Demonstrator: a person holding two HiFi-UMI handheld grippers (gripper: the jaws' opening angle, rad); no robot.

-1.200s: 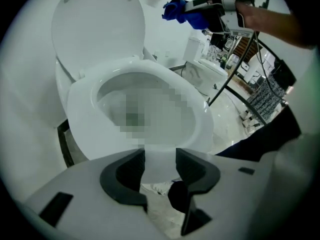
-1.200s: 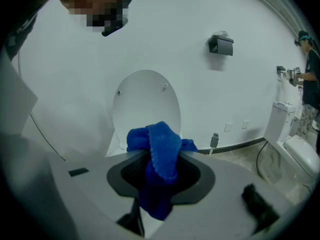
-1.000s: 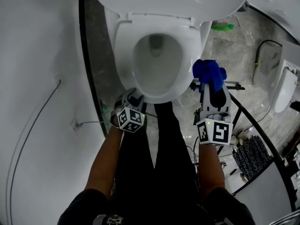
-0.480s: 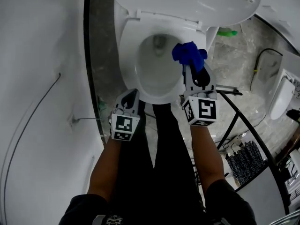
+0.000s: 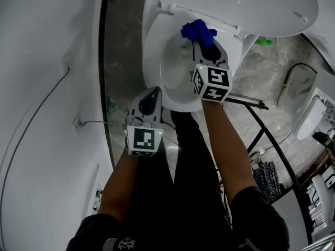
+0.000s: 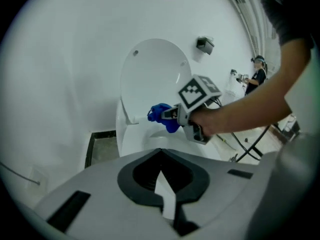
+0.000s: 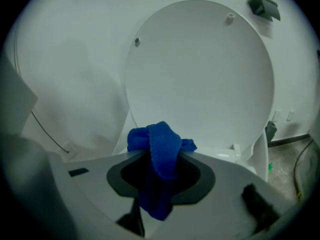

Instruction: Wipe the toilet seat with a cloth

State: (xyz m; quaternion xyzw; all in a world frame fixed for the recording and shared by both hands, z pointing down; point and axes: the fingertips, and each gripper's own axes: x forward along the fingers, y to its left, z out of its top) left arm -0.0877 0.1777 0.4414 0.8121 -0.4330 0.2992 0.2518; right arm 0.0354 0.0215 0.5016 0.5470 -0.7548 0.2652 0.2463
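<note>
Blue cloth [image 5: 198,32], clamped tight by the right gripper [image 5: 203,45], is held at the far rim of the toilet seat [image 5: 153,61], below the raised lid [image 5: 235,4]. The left gripper [image 5: 153,94], its jaws just closed on nothing, is seen at the near edge. Wiping is judged about to begin: the cloth must be pressed down and drawn round.
</note>
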